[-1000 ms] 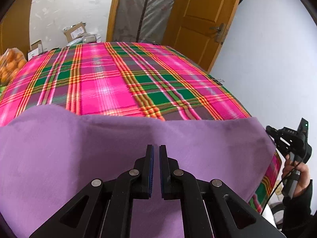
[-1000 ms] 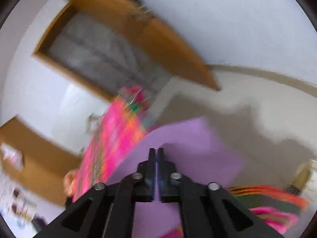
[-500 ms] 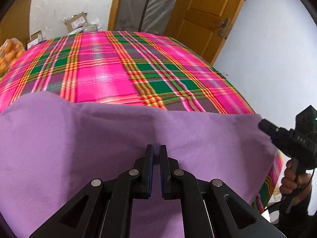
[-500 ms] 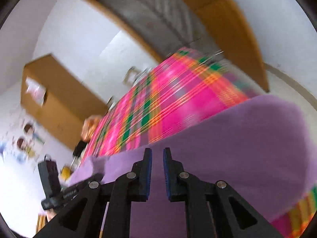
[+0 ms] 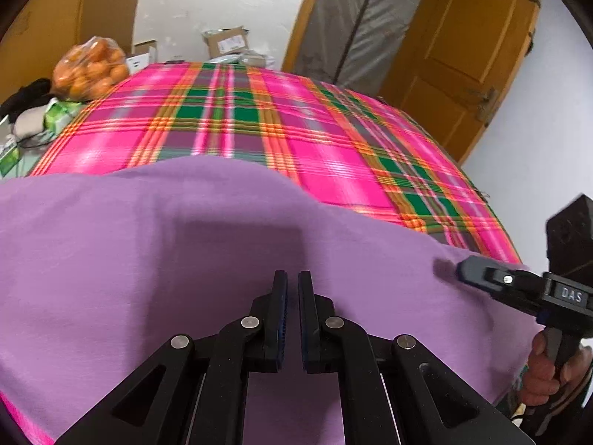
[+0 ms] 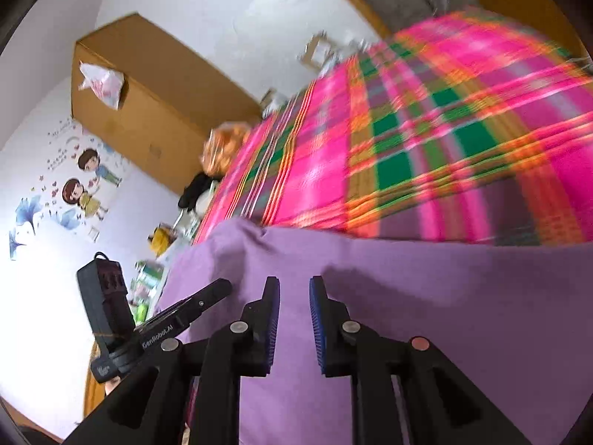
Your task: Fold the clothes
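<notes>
A purple garment (image 5: 185, 252) lies spread over the near part of a bed with a pink, green and orange plaid cover (image 5: 281, 126). My left gripper (image 5: 292, 278) hovers over the garment's near middle with a narrow gap between its jaws and nothing between them. My right gripper (image 6: 293, 282) is over the garment (image 6: 444, 296) with its jaws apart and empty; it also shows in the left wrist view (image 5: 478, 272) at the garment's right edge. The left gripper shows in the right wrist view (image 6: 207, 296) at the left.
A bag of oranges (image 5: 89, 70) and clutter sit beside the bed's far left corner. Cardboard boxes (image 5: 226, 42) stand beyond the bed. A wooden door (image 5: 467, 55) is at the far right. A wooden cabinet (image 6: 148, 111) stands against the left wall.
My right gripper has swung down over the garment's right edge and opened its jaws. My left gripper has turned left, and its jaws have parted slightly.
</notes>
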